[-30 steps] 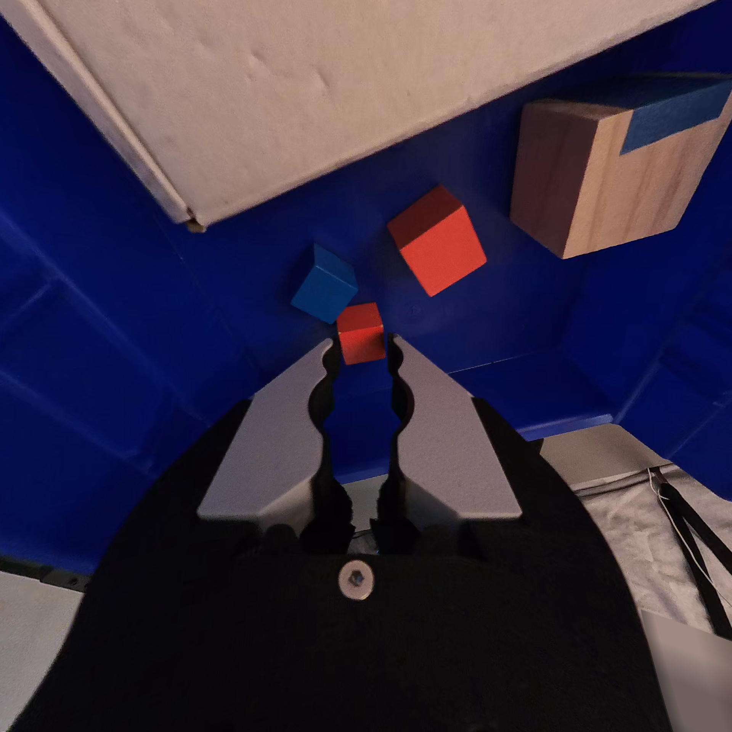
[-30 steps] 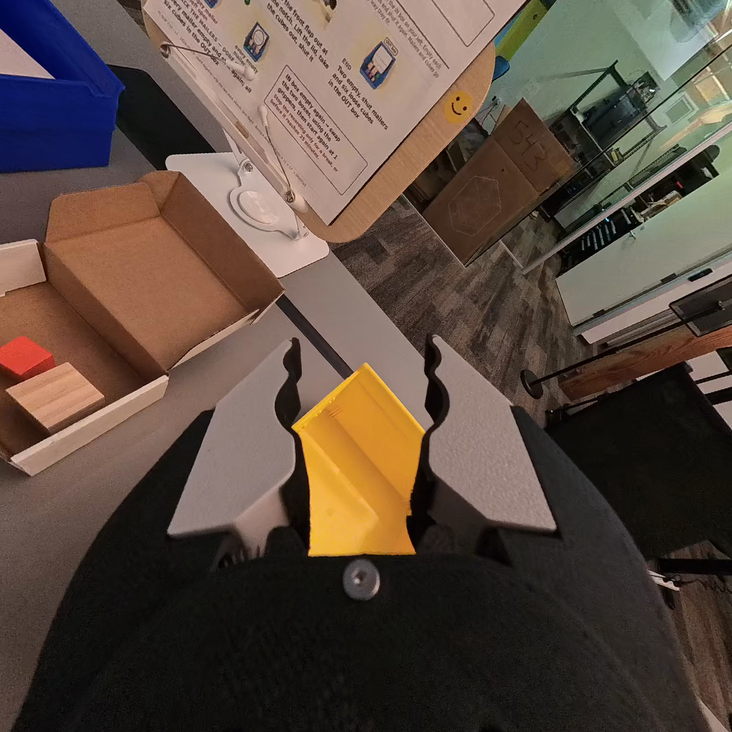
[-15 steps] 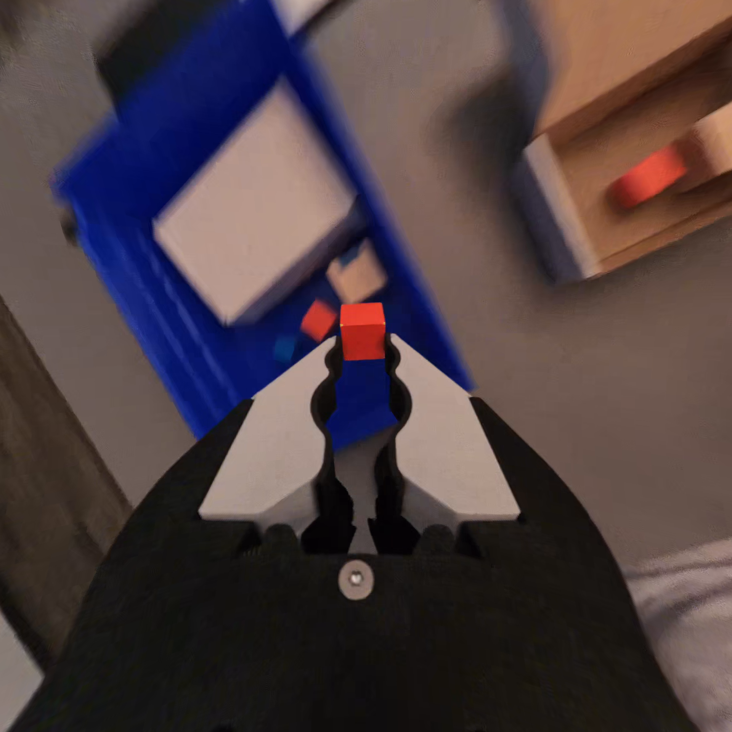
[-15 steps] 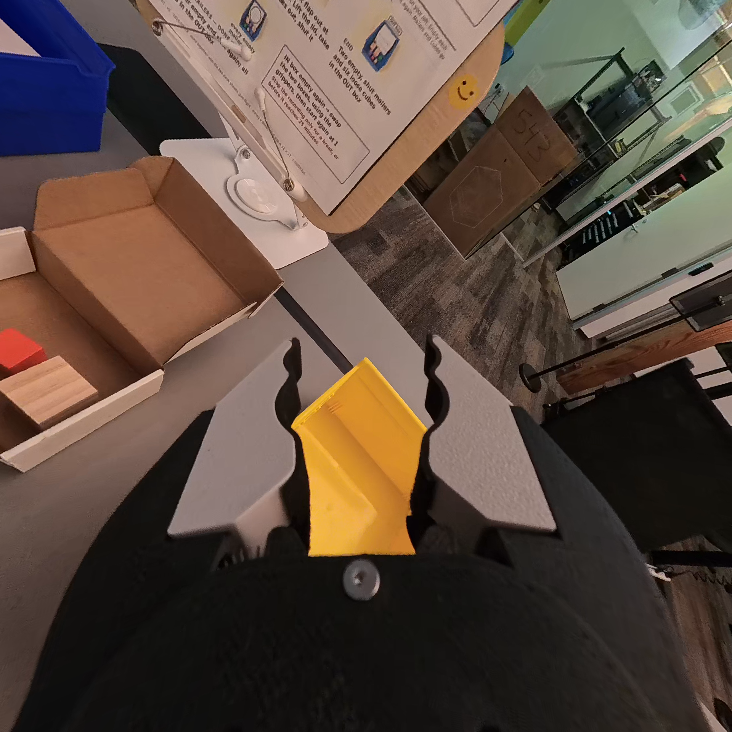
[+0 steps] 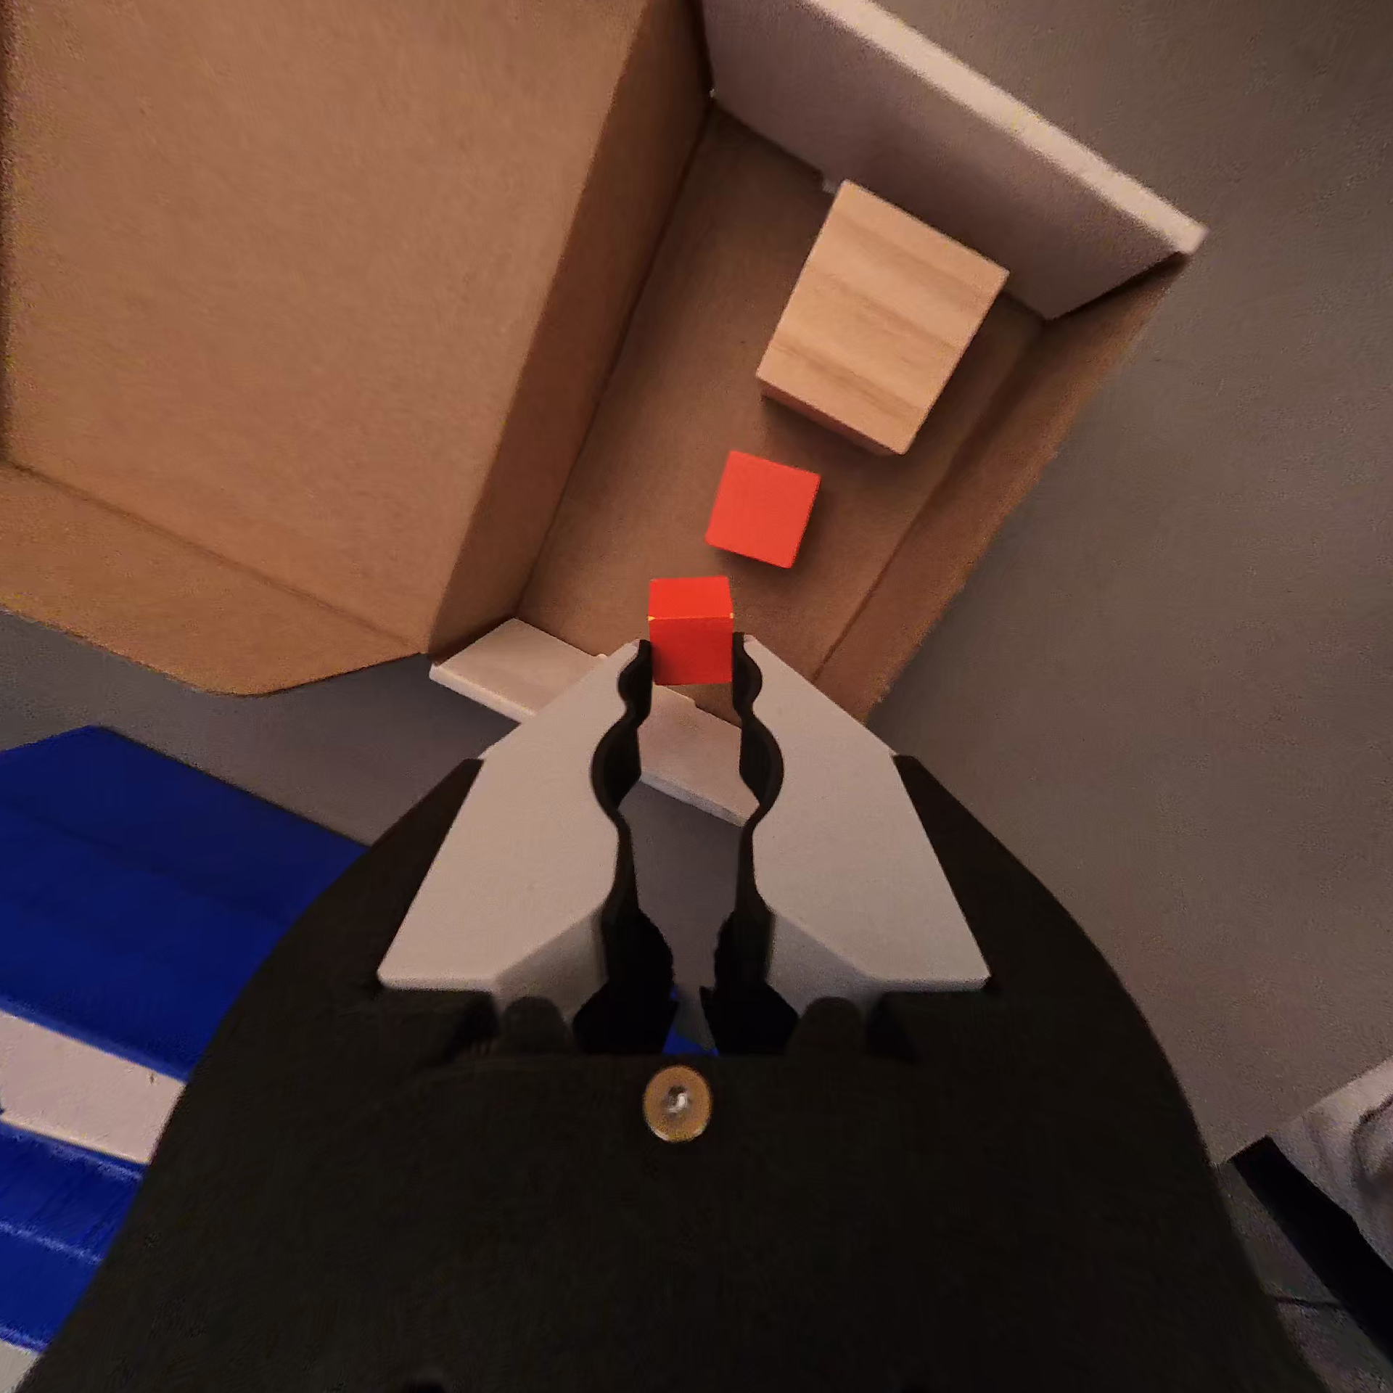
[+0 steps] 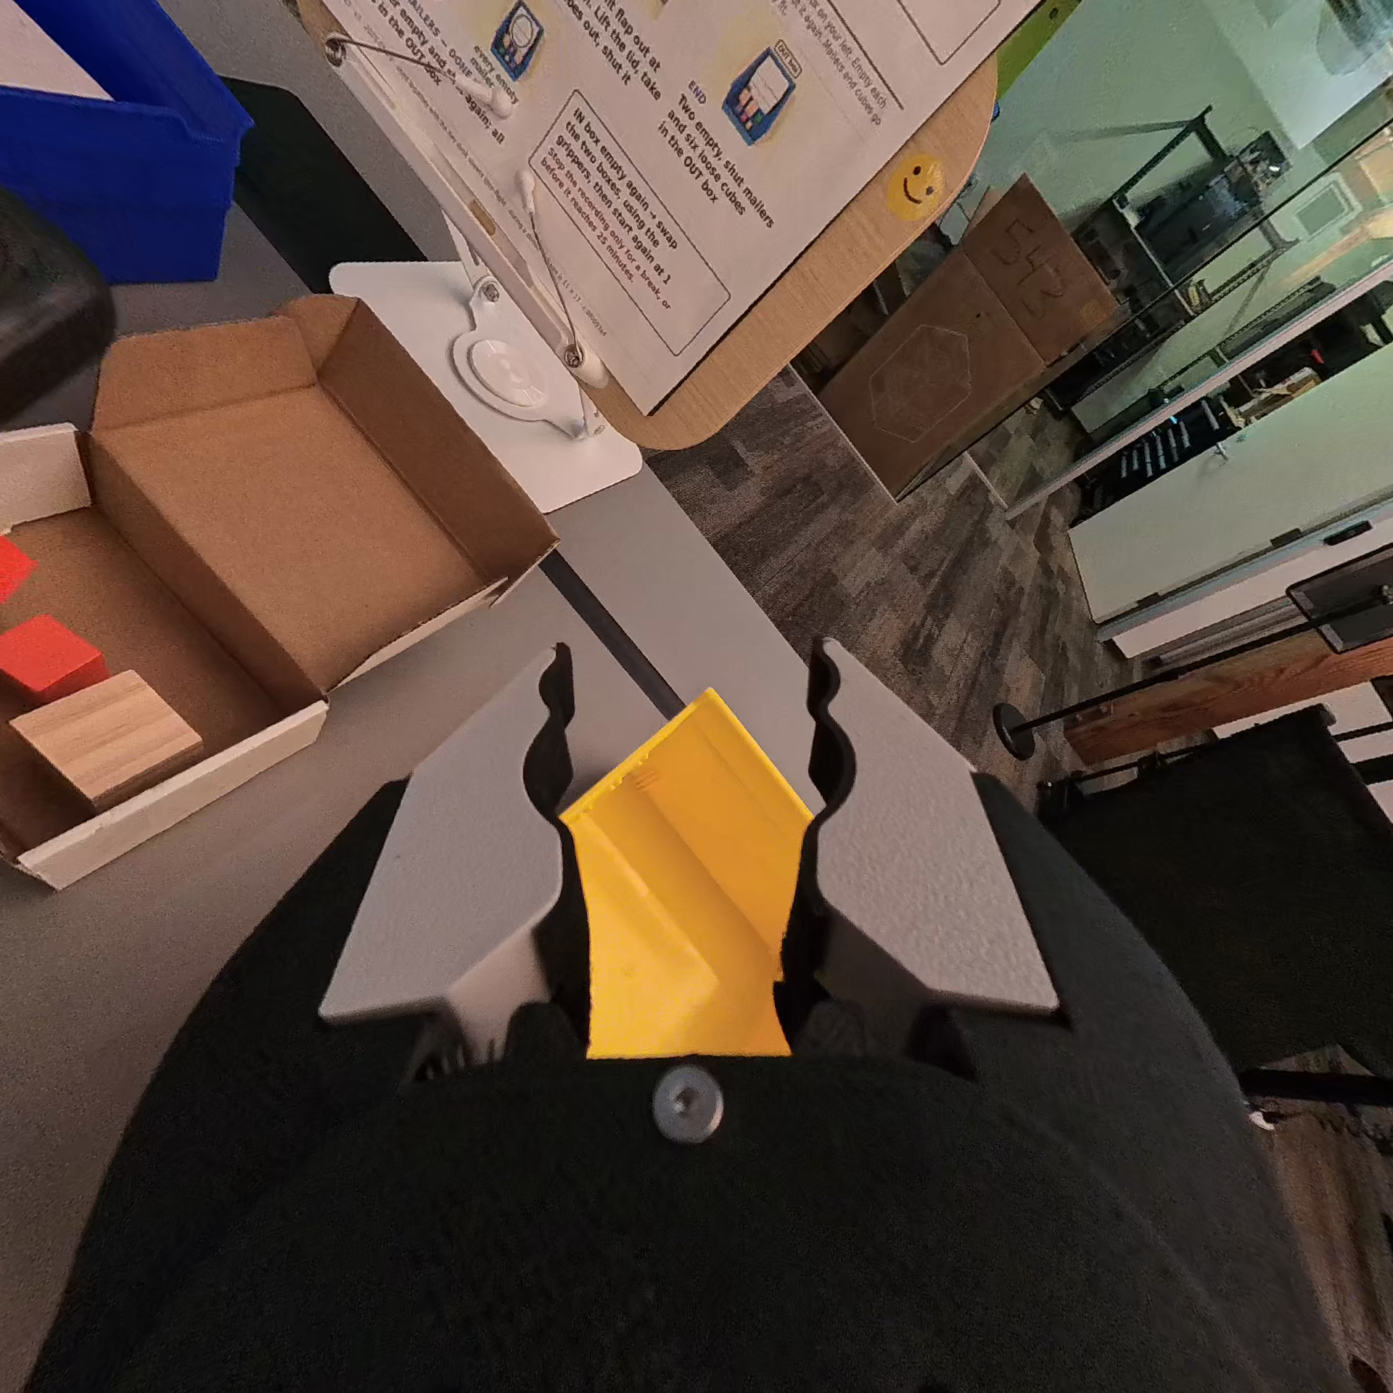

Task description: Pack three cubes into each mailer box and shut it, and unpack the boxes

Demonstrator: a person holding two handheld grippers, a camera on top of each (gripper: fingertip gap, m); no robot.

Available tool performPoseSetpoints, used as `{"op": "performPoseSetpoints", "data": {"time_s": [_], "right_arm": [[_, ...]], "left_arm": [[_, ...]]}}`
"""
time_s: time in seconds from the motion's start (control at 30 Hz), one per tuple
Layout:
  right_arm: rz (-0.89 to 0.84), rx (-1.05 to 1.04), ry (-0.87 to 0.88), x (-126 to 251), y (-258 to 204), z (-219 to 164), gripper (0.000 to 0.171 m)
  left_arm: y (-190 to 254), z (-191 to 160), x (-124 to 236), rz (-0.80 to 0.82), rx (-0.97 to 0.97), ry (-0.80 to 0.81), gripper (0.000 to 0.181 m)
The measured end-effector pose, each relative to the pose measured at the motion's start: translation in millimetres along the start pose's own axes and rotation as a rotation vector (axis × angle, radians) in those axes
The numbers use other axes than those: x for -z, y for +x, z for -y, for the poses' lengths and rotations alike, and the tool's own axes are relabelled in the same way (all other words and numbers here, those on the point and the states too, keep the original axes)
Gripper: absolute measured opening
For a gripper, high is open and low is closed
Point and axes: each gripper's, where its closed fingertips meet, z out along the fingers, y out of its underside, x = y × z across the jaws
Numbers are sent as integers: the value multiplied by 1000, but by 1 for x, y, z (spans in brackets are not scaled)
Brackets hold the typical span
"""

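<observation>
My left gripper (image 5: 690, 648) is shut on a small red cube (image 5: 690, 629) and holds it over the near end of the open mailer box (image 5: 942, 151). Inside the box lie a larger red cube (image 5: 763, 509) and a wooden cube (image 5: 882, 320). The lid stands open to the left. In the right wrist view the same box (image 6: 173, 799) sits at the left with the red cube (image 6: 45, 652) and the wooden cube (image 6: 105, 735) in it. My right gripper (image 6: 691, 656) is open and empty, off to the right of the box.
A blue bin (image 5: 113, 867) lies at the lower left of the left wrist view and also shows in the right wrist view (image 6: 113, 151). A yellow bin (image 6: 678, 867) sits under my right gripper. An instruction board on a white stand (image 6: 528, 422) stands behind the box, near the table edge. The left gripper's tips are roughly 30 centimeters from the right gripper's.
My left gripper lifted the small red cube out of the blue bin and carried it over the open mailer box. My right gripper drifted slightly and stayed open.
</observation>
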Motion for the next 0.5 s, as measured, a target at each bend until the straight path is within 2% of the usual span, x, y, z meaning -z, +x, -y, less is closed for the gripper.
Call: {"op": "performPoseSetpoints", "data": {"time_s": [0.03,0.2,0.43,0.5], "right_arm": [[3,3,-3,-1,-1,0,63],[26,25,-15,-7,-11,1,63],[68,69,-39,-20,-32,3,63],[74,77,-45,-23,-36,3,63]], "left_arm": [[-2,-1,-4,4,3,-10,19],[2,-6,-16,-25,-12,-55,19],[3,-15,-28,21,-89,-127,19],[2,-17,-27,22,-99,-132,29]]}}
